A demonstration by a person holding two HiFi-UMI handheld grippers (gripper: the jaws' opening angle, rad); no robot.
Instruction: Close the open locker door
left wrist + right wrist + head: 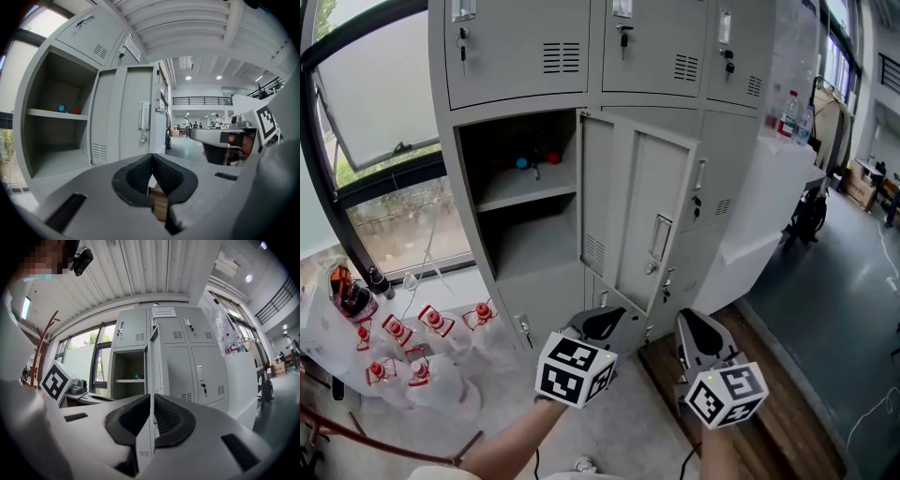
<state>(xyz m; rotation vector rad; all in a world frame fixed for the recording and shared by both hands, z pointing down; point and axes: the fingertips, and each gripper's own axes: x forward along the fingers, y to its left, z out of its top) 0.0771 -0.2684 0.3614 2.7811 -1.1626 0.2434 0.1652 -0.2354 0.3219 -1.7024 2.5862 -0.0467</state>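
Left gripper (602, 325) sat low in the head view with its jaws pressed together on nothing; its own view showed the pads meeting, only floor behind them. It was below and in front of the locker door (637, 211), apart from it, not touching.

Far left on the floor lay clear bags of red-capped bottles (431, 323) under a window (375, 103). Next came the open compartment (520, 197), with a shelf (525, 192) holding a small blue thing (522, 162) and a small red thing (553, 157) at the back. The locker door stood swung wide out from that compartment's right edge, handle (661, 237) facing the camera, vents near its bottom.

Right gripper (703, 339) was just right of the left one, over a wooden floor strip (787, 412), also clenched empty, pads together in its own view, pointing at the door's edge from a distance. Closed lockers (722, 47) filled the rest of the cabinet to the right.
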